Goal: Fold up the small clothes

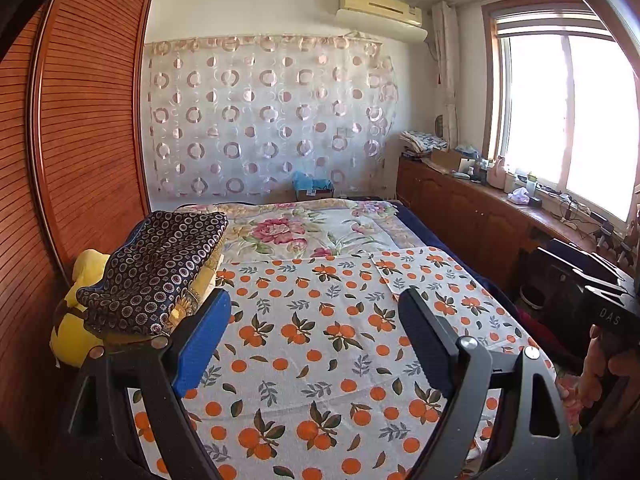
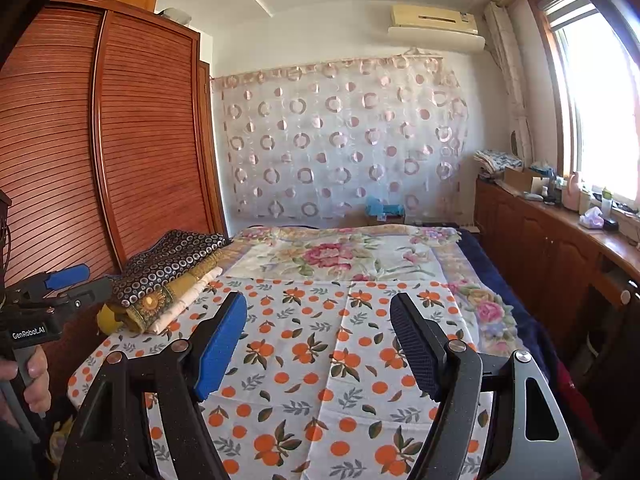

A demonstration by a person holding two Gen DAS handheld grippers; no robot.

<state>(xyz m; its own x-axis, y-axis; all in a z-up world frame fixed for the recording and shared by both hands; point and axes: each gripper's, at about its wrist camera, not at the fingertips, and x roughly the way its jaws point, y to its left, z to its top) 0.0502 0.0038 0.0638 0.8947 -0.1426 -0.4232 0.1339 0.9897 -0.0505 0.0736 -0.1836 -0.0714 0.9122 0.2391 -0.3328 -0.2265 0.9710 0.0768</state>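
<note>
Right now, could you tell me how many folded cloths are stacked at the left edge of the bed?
3 show: a dark ringed cloth on top, a mustard sunflower cloth under it, a cream cloth at the bottom. More may be hidden behind.

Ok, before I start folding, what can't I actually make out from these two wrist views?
- Orange-print cloth: near edge cut off by the frame and hidden behind each hand-held gripper, both views.
- Folded stack: piece count unclear; dark patterned top covers it.
- Yellow item: mostly hidden under the stack.
- Windowsill clutter: too small, glare.
</note>
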